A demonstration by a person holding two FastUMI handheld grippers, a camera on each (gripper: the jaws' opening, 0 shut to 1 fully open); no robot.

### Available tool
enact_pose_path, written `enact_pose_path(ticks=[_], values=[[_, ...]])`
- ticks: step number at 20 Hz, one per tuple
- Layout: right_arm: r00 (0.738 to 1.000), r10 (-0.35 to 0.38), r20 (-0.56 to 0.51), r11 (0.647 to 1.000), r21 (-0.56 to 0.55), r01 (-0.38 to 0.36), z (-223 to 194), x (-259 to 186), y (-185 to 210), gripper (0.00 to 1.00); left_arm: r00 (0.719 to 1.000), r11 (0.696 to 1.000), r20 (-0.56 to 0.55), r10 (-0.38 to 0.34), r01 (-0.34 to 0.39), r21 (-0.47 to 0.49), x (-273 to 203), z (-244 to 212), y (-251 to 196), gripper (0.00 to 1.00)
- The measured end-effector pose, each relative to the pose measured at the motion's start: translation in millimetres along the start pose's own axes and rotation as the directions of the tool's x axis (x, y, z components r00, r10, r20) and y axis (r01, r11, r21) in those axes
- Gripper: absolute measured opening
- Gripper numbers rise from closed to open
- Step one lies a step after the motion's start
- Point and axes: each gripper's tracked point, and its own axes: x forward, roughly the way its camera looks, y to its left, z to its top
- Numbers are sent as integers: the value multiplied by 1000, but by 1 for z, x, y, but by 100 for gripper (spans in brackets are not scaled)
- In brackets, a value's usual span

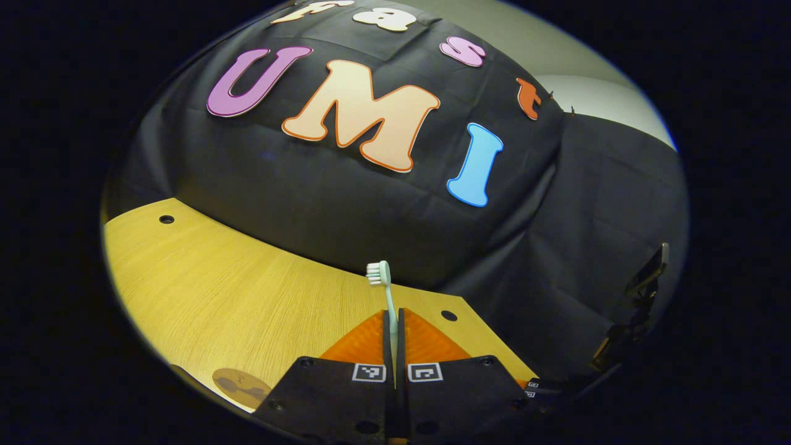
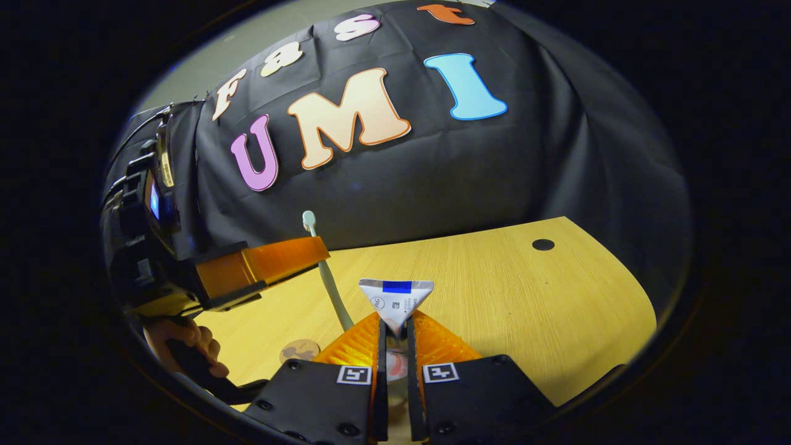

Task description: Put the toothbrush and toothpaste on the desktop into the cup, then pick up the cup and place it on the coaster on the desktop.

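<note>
Left gripper (image 1: pixel 394 327): fingers clenched on the toothbrush (image 1: pixel 384 284), handle pinched between them, bristle head sticking up and forward above the wooden worktop (image 1: pixel 235 290). Right gripper (image 2: pixel 395 337): fingers clamped on the toothpaste tube (image 2: pixel 396 300), crimped flat end poking up past the tips. Both items lifted off the worktop, held in the air.

In the right gripper view the left gripper sits to the left, hand (image 2: pixel 185 340) on its handle, toothbrush angled down through its fingers. A round brown coaster (image 2: pixel 300 350) lies flat on the worktop, near, just left of the right gripper's fingers; same disc at the near left edge in the left gripper view.

Step, as I judge it: pick-up done for both, now carrying to the cup. Cup's position can't be told from these frames. Next move calls for finding the cup's mouth, tipping each item end-down over it, then releasing one at a time. Risk: tube and brush colliding at the rim.
</note>
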Motion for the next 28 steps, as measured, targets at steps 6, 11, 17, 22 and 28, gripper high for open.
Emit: enact_pose_path(ticks=[6, 11, 17, 22, 28], values=[[999, 36, 13, 998, 54, -37, -3, -15, 5, 34, 1000, 999, -25, -18, 19, 35, -5, -25, -11, 0], [998, 4, 60, 998, 58, -8, 8, -27, -10, 94, 999, 999, -39, -32, 33, 25, -10, -37, -19, 0], [996, -66, 52, 993, 103, 61, -2, -45, -46, 98, 998, 990, -20, -57, 59, 129, -23, -47, -30, 2], [995, -86, 49, 992, 99, 81, -4, -54, -56, 95, 995, 983, -72, -74, 85, 162, -37, -67, -38, 13], [996, -74, 39, 994, 80, 71, -8, -67, -53, 99, 994, 979, -78, -78, 91, 180, -56, -75, -47, 73]])
